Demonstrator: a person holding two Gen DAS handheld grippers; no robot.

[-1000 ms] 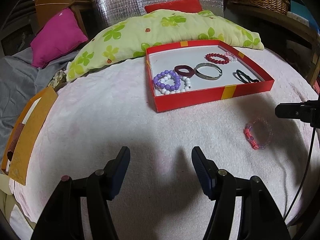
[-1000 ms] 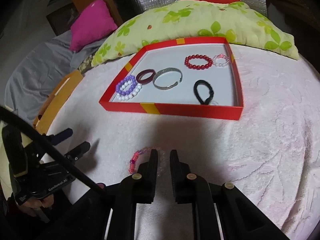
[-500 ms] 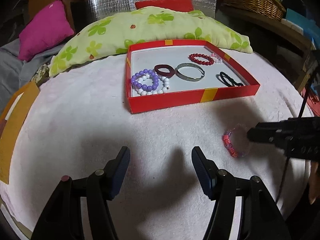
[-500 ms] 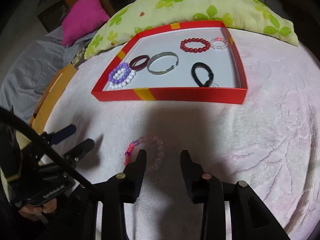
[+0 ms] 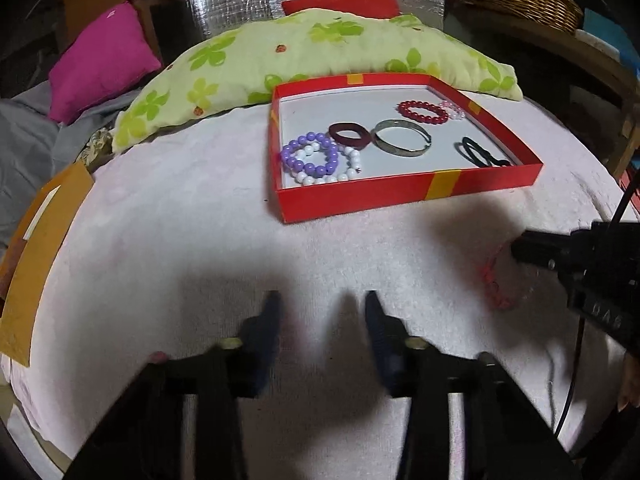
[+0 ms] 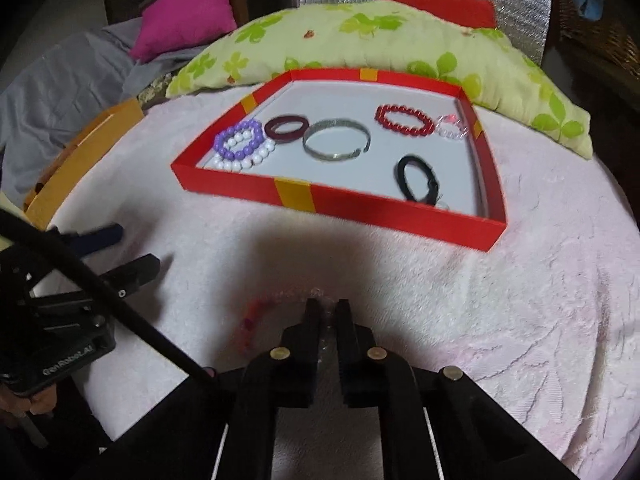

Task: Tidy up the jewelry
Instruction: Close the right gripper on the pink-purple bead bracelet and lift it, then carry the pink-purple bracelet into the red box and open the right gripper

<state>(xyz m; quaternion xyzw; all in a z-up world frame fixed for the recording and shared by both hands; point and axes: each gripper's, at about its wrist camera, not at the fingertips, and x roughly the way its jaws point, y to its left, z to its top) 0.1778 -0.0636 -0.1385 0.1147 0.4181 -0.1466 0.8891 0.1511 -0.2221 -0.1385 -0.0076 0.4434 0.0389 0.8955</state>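
The right gripper (image 6: 328, 312) sits low on the pink blanket (image 6: 540, 320), and its two fingers are nearly together, pinching the clear side of a pink and clear bead bracelet (image 6: 256, 316). The bracelet lies on the blanket in front of the red box (image 6: 360, 206), not inside it. From the left wrist view, the same bracelet (image 5: 494, 280) is blurry and sits off to the right, with the right gripper's dark tip touching it. The left gripper (image 5: 320, 316) hangs over the blanket with its fingers wide apart and nothing between them. Inside the box are a purple bead bracelet (image 5: 310, 158) on top of a white bead bracelet (image 5: 344, 168), a dark red ring (image 5: 349, 135), a silver bangle (image 5: 401, 143), a red bead bracelet (image 5: 422, 112) and a black hair tie (image 5: 478, 152). A green flower pillow (image 5: 320, 56) lies behind the box.
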